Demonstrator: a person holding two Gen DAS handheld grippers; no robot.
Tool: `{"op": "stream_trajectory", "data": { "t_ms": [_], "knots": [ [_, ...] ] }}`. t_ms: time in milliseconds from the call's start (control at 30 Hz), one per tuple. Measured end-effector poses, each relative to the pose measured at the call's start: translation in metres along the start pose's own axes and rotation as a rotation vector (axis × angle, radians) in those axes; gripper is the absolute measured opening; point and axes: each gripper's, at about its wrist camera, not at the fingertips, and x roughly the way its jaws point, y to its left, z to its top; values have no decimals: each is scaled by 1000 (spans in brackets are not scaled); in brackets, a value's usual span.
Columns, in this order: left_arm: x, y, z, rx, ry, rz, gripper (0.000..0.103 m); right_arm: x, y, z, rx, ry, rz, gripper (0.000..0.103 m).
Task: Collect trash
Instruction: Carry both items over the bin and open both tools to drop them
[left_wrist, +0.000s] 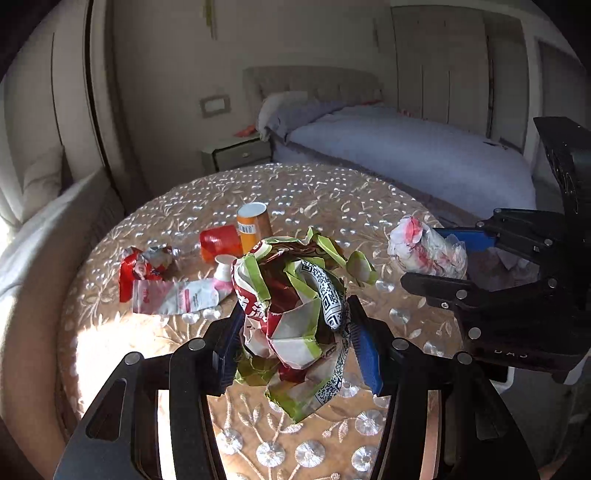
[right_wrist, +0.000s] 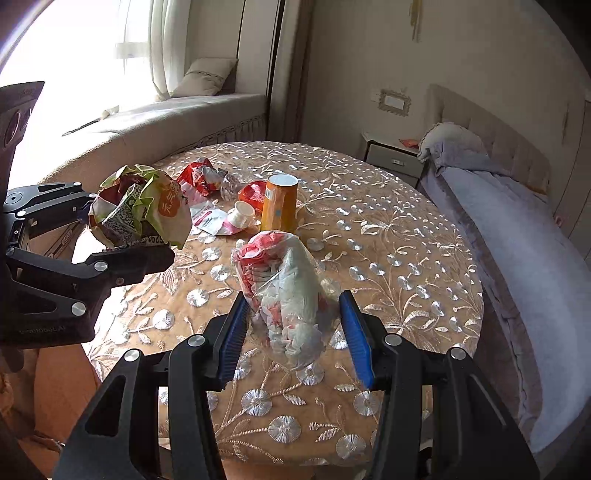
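My left gripper (left_wrist: 297, 328) is shut on a crumpled green, red and white wrapper (left_wrist: 295, 306) with a QR code, held above the round table (left_wrist: 332, 199). My right gripper (right_wrist: 293, 314) is shut on a clear plastic bag (right_wrist: 288, 295) stuffed with white and red paper, also lifted off the cloth. Each view shows the other hand: the right gripper (left_wrist: 436, 258) with its bag (left_wrist: 424, 247), and the left gripper (right_wrist: 122, 225) with its wrapper (right_wrist: 136, 206). On the table lie an orange can (right_wrist: 279, 205), a red wrapper (right_wrist: 199, 177), a white-pink pouch (left_wrist: 173, 295) and a small white cup (right_wrist: 242, 216).
The table (right_wrist: 388, 240) wears a beige embroidered cloth. A bed (right_wrist: 517, 229) runs along the right, with a nightstand (right_wrist: 395, 158) at its head. A cushioned window seat (right_wrist: 166, 122) lies behind the table. A cardboard box (right_wrist: 59, 240) shows under the left gripper.
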Motion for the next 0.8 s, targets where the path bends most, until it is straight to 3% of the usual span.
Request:
{"op": "stream_trajectory", "data": {
  "t_ms": [533,800],
  "knots": [
    [29,-147,4,220,31,-233,52,-66,-86,-91,148,52,-188,51],
    [71,-233,-12,406,106,-367,52,-68,-141,-173,242,167,-257,51]
  ]
}}
